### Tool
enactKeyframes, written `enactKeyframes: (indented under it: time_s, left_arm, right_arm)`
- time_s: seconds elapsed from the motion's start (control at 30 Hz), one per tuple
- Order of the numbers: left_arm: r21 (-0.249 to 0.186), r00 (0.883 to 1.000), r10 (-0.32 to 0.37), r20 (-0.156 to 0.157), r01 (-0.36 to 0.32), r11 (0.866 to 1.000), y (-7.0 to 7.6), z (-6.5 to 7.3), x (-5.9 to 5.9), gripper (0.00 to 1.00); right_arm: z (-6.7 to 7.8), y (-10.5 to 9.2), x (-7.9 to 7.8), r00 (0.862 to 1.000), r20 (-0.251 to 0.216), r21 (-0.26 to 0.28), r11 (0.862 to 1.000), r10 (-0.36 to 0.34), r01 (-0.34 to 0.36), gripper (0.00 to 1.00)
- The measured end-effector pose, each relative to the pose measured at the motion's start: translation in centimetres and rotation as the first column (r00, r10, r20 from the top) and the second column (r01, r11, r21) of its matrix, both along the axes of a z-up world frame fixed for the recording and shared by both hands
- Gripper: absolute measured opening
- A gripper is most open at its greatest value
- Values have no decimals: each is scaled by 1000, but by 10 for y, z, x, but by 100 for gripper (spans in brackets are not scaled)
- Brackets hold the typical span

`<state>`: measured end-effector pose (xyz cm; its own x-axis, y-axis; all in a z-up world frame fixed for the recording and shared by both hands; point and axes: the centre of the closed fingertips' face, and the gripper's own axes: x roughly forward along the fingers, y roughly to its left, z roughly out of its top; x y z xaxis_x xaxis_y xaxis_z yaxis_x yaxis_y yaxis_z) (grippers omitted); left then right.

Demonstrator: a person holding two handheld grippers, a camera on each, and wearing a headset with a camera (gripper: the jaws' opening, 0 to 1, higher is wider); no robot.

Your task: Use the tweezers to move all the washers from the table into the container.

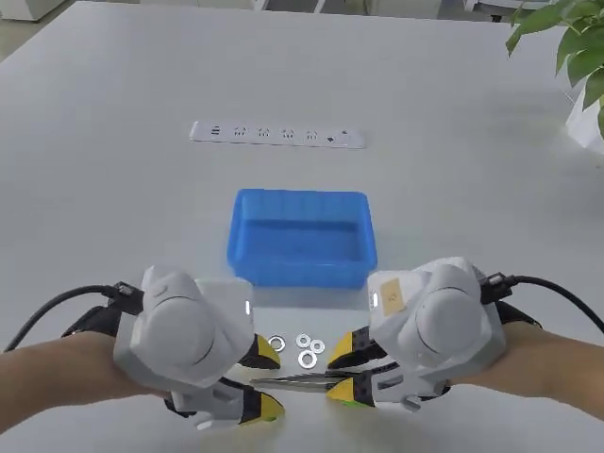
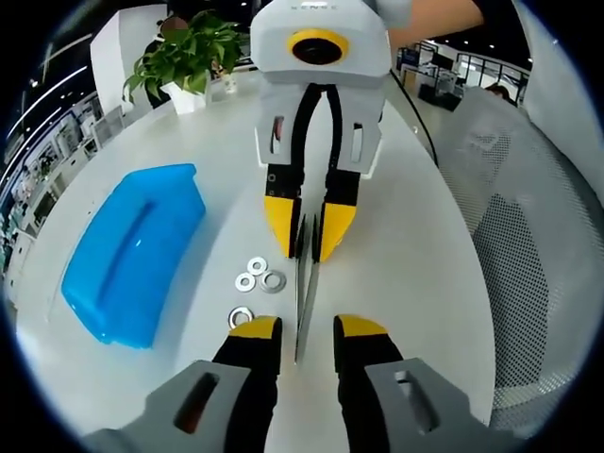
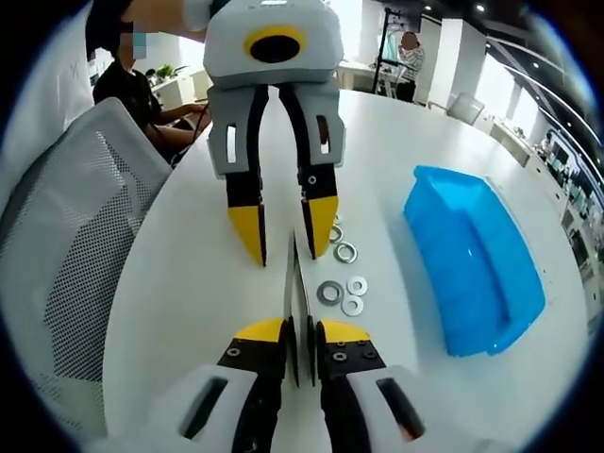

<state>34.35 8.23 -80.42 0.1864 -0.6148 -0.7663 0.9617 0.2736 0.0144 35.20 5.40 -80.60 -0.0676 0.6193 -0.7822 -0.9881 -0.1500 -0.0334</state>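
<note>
Right gripper [image 3: 302, 332] clamps slim steel tweezers [image 2: 304, 302], left gripper [image 2: 307, 328] gapes around them; flat silver washers [image 1: 306, 349] look light, slippery: pinch a rim.

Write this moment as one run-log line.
right gripper: shut on tweezers | left gripper: open | washers: four on table | container: empty

The head view looks forward and down from above and behind the left gripper [image 1: 269, 377] and the right gripper [image 1: 343, 368], taking in the white table [image 1: 113, 75] as far as a power strip [image 1: 276, 134]. The left gripper view sits low and close over the tabletop, facing along its own jaws straight at the right gripper. The right gripper view mirrors it, facing the left gripper head-on. All three views share the blue container [image 1: 300, 236], the washers [image 1: 307, 359] and the tweezers [image 1: 302, 378].
</note>
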Motion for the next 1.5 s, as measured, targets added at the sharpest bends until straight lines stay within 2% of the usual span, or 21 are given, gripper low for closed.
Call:
enactKeyframes:
  time_s: [0.07, 0.13, 0.17, 0.3, 0.37, 0.5, 0.6, 0.67, 0.77, 0.87, 0.93, 0.97, 1.07, 1.2, 1.27, 1.3, 1.33, 1.37, 1.4, 1.43, 1.5]
  left_arm:
    - [9, 1000, 3, 0, -3, 1000, 0, -1, 2, 17]
    - [55, 999, -31, 32, 30, 998, 1, -2, 6, 7]
    - [67, 997, -58, 45, 54, 996, 1, -3, 6, 7]
    - [74, 996, -75, 45, 72, 995, -1, -3, 5, 7]
    - [62, 998, -56, 38, 53, 997, -1, -2, 6, 7]
    - [-17, 999, 36, -2, -36, 999, 0, -1, 9, 6]
    - [-7, 999, 33, 2, -33, 999, -1, -1, 6, 6]
    - [10, 999, 19, 28, -19, 1000, -2, -1, 5, 6]
    - [-11, 996, 79, 34, -79, 997, -1, 0, 6, 6]
    - [-3, 997, 27, 66, -27, 1000, -3, 1, -3, 5]
    - [-14, 998, 25, 65, -25, 1000, -3, 8, -4, 5]
    - [-43, 998, 35, 55, -32, 999, -3, 15, -4, 5]
    - [-58, 998, 40, 56, -37, 998, -1, 23, -4, 5]
    - [-71, 996, 20, 86, -14, 997, -3, 39, -6, 5]
    - [-84, 996, 15, 91, -8, 996, -6, 47, -8, 5]
    - [-98, 995, 8, 102, 2, 995, -8, 52, -9, 5]
    - [-128, 996, 6, 90, 6, 992, -11, 57, -11, 5]
    - [-186, 997, 17, 81, -1, 982, -18, 67, -13, 5]
    - [-216, 996, 30, 85, -11, 976, -21, 72, -11, 5]
    - [-237, 996, 40, 79, -20, 971, -23, 76, -11, 5]
    - [-244, 995, 36, 92, -13, 970, -28, 81, -10, 5]
  right_arm:
    - [0, 0, -2, 1000, 10, -2, 1000, 14, -14, 12]
    - [0, 0, -4, 1000, 14, -6, 1000, 24, -24, 11]
    - [0, 0, -4, 1000, 16, -8, 1000, 24, -24, 11]
    - [0, -1, -3, 1000, 12, -11, 1000, 7, -7, 11]
    - [0, -1, -3, 1000, 14, -12, 1000, 4, -4, 10]
    - [0, -2, -2, 1000, 13, 14, 1000, 4, -4, 8]
    - [0, -3, -2, 1000, 4, 39, 999, 0, 0, 8]
    - [0, -1, -4, 1000, 19, 31, 999, 15, -15, 7]
    - [0, 0, -4, 999, 32, 26, 1000, 11, -12, 7]
    - [0, -1, -7, 996, 73, 11, 998, 58, -59, 8]
    - [0, -1, -9, 991, 106, -4, 997, 82, -82, 7]
    - [0, -1, -10, 990, 114, -5, 997, 82, -82, 7]
    - [5, 1, -8, 992, 108, 23, 998, 57, -60, 8]
    - [11, 2, -9, 990, 135, 50, 997, 45, -52, 8]
    - [14, 2, -10, 991, 126, 72, 997, 32, -41, 8]
    - [17, 1, -11, 992, 125, 86, 995, 29, -40, 8]
    - [18, 0, -12, 992, 122, 93, 995, 29, -41, 8]
    - [21, -1, -14, 991, 131, 106, 993, 40, -54, 8]
    - [22, -1, -14, 990, 138, 115, 992, 40, -56, 8]
    - [24, -2, -14, 990, 137, 124, 991, 32, -49, 8]
    - [26, -4, -13, 991, 131, 152, 988, 2, -22, 8]
